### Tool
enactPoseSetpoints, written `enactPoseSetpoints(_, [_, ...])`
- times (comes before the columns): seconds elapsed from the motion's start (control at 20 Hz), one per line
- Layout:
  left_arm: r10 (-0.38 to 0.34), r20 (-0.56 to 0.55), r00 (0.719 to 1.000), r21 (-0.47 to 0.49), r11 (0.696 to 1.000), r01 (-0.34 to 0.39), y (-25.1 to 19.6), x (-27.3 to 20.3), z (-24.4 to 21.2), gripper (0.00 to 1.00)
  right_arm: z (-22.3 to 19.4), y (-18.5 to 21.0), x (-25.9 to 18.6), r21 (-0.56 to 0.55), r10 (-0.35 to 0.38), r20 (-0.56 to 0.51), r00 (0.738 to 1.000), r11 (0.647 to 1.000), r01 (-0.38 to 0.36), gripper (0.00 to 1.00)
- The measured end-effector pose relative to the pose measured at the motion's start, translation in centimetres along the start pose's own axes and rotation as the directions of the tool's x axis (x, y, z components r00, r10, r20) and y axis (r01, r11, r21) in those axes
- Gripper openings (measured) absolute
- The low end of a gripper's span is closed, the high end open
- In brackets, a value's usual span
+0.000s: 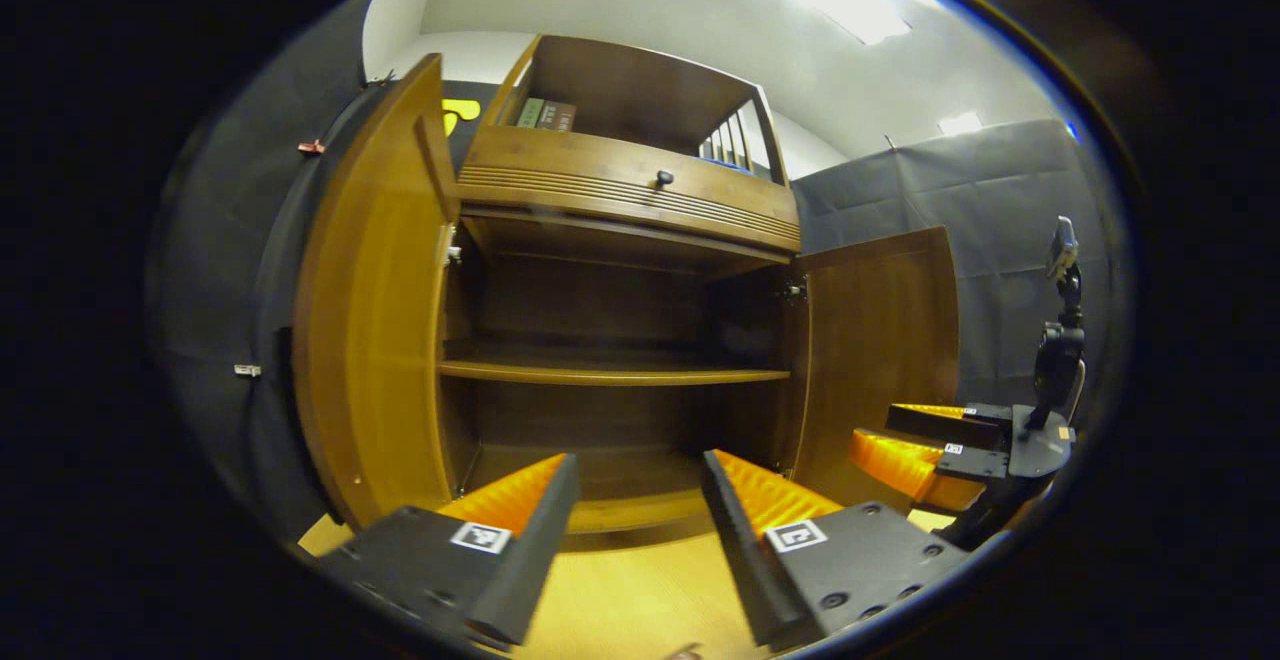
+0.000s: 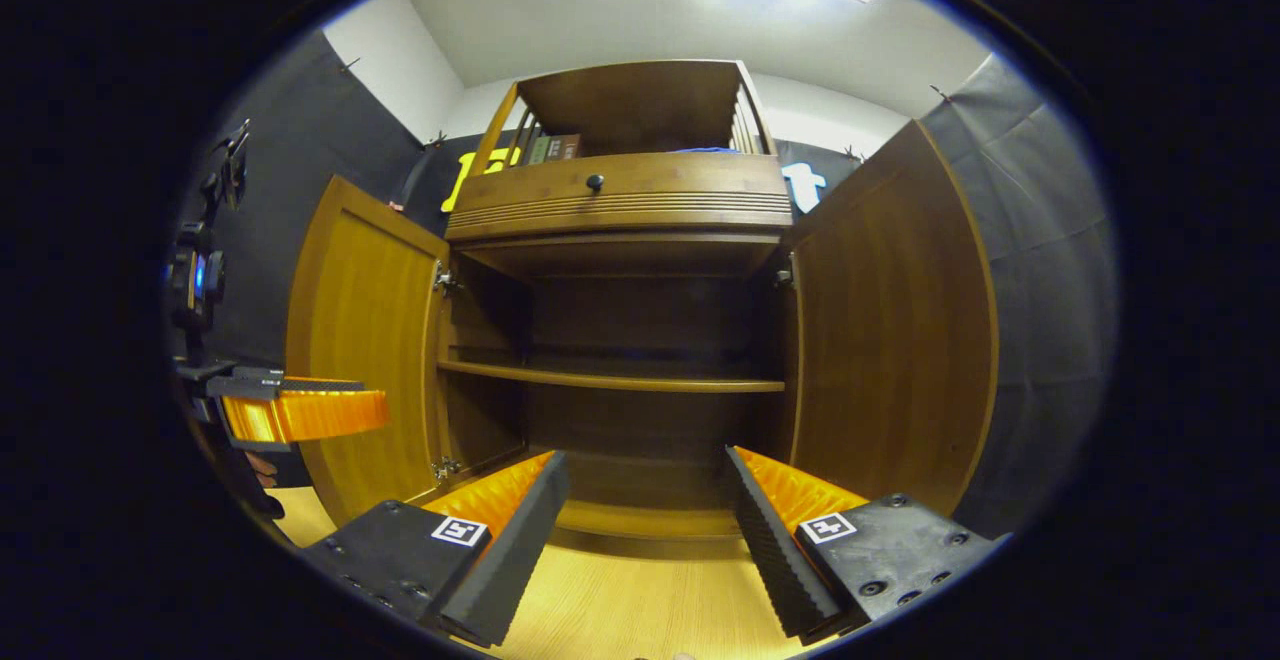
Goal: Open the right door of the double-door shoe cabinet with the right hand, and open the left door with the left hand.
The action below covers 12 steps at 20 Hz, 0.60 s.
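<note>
Brown wooden double-door shoe cabinet (image 2: 625, 340) with both doors swung outward, seen from low in front. In the right gripper view, the left door (image 2: 365, 340) stands open at the left and the right door (image 2: 895, 330) stands open at the right, each hanging on its metal hinges; between them the dark interior is crossed by one horizontal wooden shelf (image 2: 610, 377). Above the doors sits a ribbed wooden drawer front (image 2: 620, 195) with a small dark round knob (image 2: 595, 181), and over that an open top compartment with slatted sides holding a few books (image 2: 555, 148). The right tongs (image 2: 645, 500) point at the cabinet's base with the fingers spread apart, nothing between them, over the pale wooden floor (image 2: 640, 600). The left tongs (image 2: 305, 413) show at the left edge of this view, in front of the left door, apart from it. In the left gripper view, the left tongs (image 1: 640, 505) are likewise spread and hold nothing, aimed at the lower compartment; the left door (image 1: 375, 320) is near and steeply angled, the right door (image 1: 880, 340) farther off, and the right tongs (image 1: 925, 445) appear low at the right beside that door, fingers parted
</note>
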State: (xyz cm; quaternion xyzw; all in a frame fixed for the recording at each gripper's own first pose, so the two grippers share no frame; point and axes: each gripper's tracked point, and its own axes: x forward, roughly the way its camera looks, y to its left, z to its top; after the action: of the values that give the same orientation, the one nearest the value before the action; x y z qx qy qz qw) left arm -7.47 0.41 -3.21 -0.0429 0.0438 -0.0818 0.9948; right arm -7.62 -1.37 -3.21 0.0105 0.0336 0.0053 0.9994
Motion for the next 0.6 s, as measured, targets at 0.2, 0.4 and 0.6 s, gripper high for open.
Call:
enactPoseSetpoints(0.2, [0.005, 0.019, 1.0, 0.009, 1.0, -0.005, -0.8, 1.6, 0.0, 0.94, 0.3, -1.1, 0.3, -0.009, -0.012, 0.003, 1.0, 1.0, 0.012, 0.99])
enactPoseSetpoints(0.4, [0.026, 0.014, 1.0, 0.029, 0.999, -0.026, -0.8, 2.8, -0.3, 0.94, 0.3, -2.0, 0.7, -0.036, -0.015, -0.004, 1.0, 0.999, 0.015, 0.95])
enactPoseSetpoints(0.6, [0.022, 0.018, 1.0, 0.024, 0.999, -0.022, -1.1, 3.7, -0.6, 0.93, 0.4, -2.7, 0.9, -0.031, -0.016, -0.008, 1.0, 0.999, 0.016, 0.95])
